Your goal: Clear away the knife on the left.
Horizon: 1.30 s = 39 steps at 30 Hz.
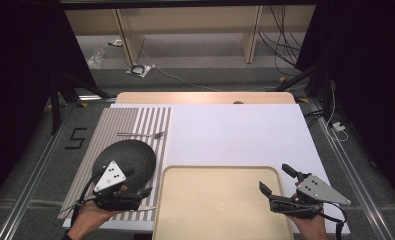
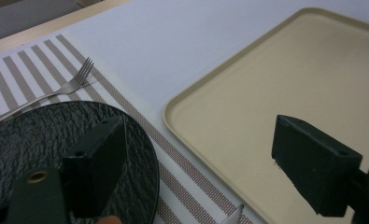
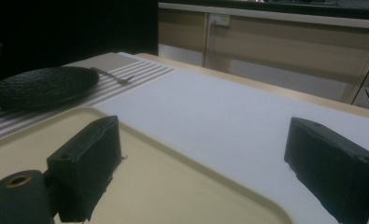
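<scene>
Dark textured plate [image 1: 126, 159] lies flat on the striped mat [image 1: 135, 120] left of the tray [image 1: 220, 200], judged rigid, fairly heavy, breakable, best pinched at its near rim; left hand-held gripper [image 1: 135, 192] and right hand-held gripper [image 1: 276, 178] both gape wide, holding nothing.

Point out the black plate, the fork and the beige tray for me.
black plate [image 1: 130, 156], high view, centre of its textured top.
fork [image 1: 141, 134], high view, middle of its handle.
beige tray [image 1: 215, 170], high view, its far rim.
</scene>
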### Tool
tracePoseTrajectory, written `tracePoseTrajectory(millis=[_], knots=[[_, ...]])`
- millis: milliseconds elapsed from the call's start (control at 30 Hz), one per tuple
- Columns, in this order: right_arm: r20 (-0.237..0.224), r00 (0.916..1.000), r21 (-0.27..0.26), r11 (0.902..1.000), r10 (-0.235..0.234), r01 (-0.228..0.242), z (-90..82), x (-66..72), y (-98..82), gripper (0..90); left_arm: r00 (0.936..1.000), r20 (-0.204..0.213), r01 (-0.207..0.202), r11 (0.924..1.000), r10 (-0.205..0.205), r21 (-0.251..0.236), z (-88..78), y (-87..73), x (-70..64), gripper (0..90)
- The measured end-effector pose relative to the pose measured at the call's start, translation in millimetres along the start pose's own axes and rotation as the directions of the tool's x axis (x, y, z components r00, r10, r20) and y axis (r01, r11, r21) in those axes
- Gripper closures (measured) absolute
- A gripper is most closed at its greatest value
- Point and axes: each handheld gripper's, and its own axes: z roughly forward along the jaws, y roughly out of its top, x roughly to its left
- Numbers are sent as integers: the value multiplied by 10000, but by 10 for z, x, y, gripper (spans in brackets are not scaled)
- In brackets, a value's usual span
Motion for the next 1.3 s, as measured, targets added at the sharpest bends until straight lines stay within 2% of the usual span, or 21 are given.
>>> tracePoseTrajectory(millis=[67,133,267,367,600,633,667,700,733,800,1033,1067,1167,1200,1300], knots=[[2,10000,-3,10000,3,-3,1,0,0,117,10000,-6,-22,9999,22,99,-10,-2,13,184],[-16,10000,0,10000,-22,22,5,0,-4,118,9999,-110,-106,9988,112,476,-43,-8,45,186],[-27,10000,11,10000,-13,13,7,-2,-5,118,9996,-196,-206,9964,223,824,-77,-27,86,191],[-37,10000,36,10000,-9,9,9,0,-5,118,9992,-288,-234,9912,274,1300,-109,-62,146,194],[-63,10000,67,10000,3,-3,17,1,-7,118,9981,-523,-212,9778,328,2083,-157,-144,253,198],[-47,10000,81,10000,10,-10,17,-1,-8,118,9983,-489,-203,9722,325,2332,-171,-165,276,200],[-47,10000,81,10000,10,-10,17,-1,-8,118,9983,-489,-203,9722,325,2332,-171,-165,276,200],[-58,10000,70,10000,9,-9,21,-2,-10,118,9981,-506,-227,9685,363,2481,-180,-175,287,200],[-68,10000,74,10000,7,-6,22,-2,-10,118,9978,-543,-226,9623,388,2710,-200,-196,310,202],[-84,10000,85,10000,11,-11,23,-1,-11,118,9978,-550,-196,9596,365,2807,-212,-209,321,206],[-139,9999,118,9999,40,-38,34,-1,-17,118,9979,-588,-18,9278,256,3730,-279,-301,411,211],[-133,9999,131,9999,37,-35,34,-2,-16,118,9980,-592,19,9190,233,3943,-284,-335,431,217],[-145,9999,163,9999,45,-43,35,-3,-17,118,9979,-621,120,9080,155,4188,-282,-377,459,220],[-145,9999,163,9999,45,-43,35,-3,-17,118,9979,-621,120,9080,155,4188,-282,-377,459,220],[-122,9999,226,9997,23,-20,32,-6,-14,118,9987,-501,125,8961,109,4437,-272,-416,480,218]])
